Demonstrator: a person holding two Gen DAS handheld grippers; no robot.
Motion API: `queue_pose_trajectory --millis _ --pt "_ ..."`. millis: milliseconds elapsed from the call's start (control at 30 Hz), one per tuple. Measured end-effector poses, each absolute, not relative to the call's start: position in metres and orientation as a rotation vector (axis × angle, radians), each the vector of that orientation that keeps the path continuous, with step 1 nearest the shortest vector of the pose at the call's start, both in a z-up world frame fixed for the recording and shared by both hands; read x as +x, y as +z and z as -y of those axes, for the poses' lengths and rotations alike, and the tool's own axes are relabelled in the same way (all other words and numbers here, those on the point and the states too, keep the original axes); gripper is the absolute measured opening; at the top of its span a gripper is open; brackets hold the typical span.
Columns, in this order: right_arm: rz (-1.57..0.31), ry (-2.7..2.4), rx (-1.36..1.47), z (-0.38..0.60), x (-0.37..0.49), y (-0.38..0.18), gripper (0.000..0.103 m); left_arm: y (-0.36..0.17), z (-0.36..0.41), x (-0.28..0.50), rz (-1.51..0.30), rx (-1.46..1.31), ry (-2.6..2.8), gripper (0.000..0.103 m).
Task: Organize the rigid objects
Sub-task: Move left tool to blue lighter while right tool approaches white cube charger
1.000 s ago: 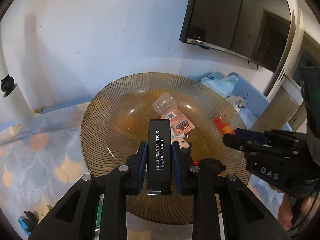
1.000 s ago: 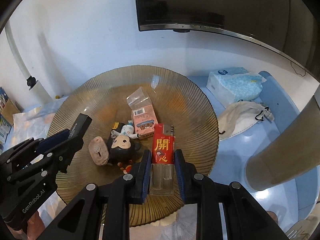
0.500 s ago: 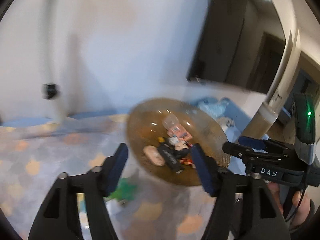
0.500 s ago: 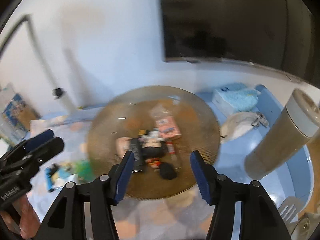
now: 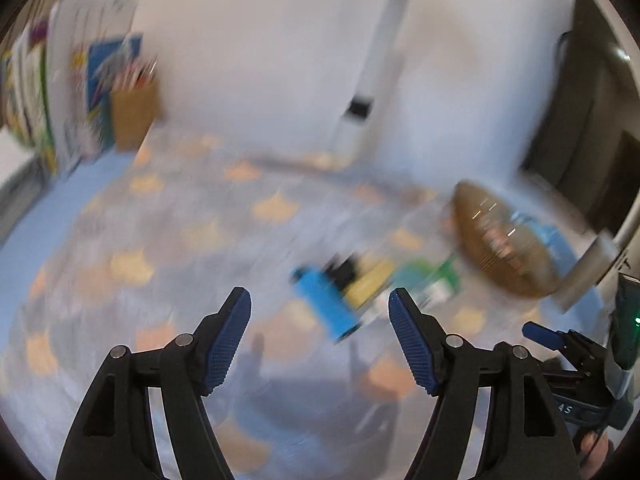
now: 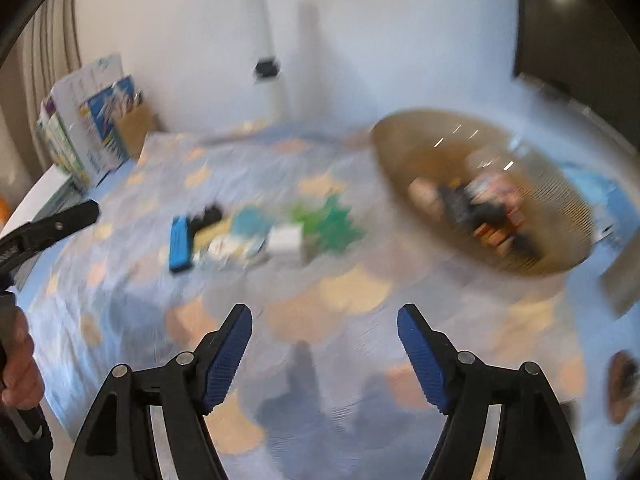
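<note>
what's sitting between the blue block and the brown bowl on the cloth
In the right wrist view, a blurred cluster lies between the blue block and the brown bowl: a white box and green pieces, too smeared to name further.

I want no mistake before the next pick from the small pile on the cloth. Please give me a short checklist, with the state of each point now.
1. Left tool open and holding nothing: ok.
2. Right tool open and holding nothing: ok.
3. Pictures sharp enough to choose a target: not ok, both views are blurred.
4. Blue block lies free on the cloth, outside the bowl: ok.
5. Which things in the pile touch each other: cannot tell.
6. Bowl stands beside the pile, apart from it: ok.
</note>
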State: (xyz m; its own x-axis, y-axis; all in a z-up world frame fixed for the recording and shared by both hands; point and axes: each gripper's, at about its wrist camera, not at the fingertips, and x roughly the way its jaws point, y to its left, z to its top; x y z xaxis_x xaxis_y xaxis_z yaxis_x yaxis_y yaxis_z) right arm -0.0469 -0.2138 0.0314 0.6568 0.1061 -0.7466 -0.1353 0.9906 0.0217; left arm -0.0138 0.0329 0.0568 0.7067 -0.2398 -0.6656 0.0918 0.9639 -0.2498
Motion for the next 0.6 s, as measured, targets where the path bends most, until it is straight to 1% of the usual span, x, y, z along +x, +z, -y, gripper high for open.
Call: queue_pose_trajectory --millis 100,200,233,267,533,600 --pt "-0.872 0.128 -0.048 0.204 -0.047 0.004 0.074 0.032 -0.04 -0.014 -0.812 -0.195 -0.174 0.07" --pt "-0.867 0.127 -0.054 0.202 -0.048 0.001 0.074 0.019 -0.04 -0.016 -0.829 -0.179 -0.165 0.07" --pt "-0.853 0.129 -0.051 0.203 -0.048 0.002 0.076 0.016 -0.037 -0.018 -0.836 -0.177 -0.163 0.07" --pt "-0.851 0.131 -0.044 0.204 -0.048 0.001 0.082 0.012 -0.034 -0.016 -0.855 -0.172 -0.159 0.07" --pt "-0.872 0.123 0.021 0.213 -0.045 0.001 0.082 0.012 -0.03 -0.02 -0.86 -0.139 -0.156 0.07" --pt "-0.894 0.108 0.011 0.211 -0.042 -0.001 0.082 0.011 -0.028 -0.018 -0.873 -0.129 -0.144 0.076"
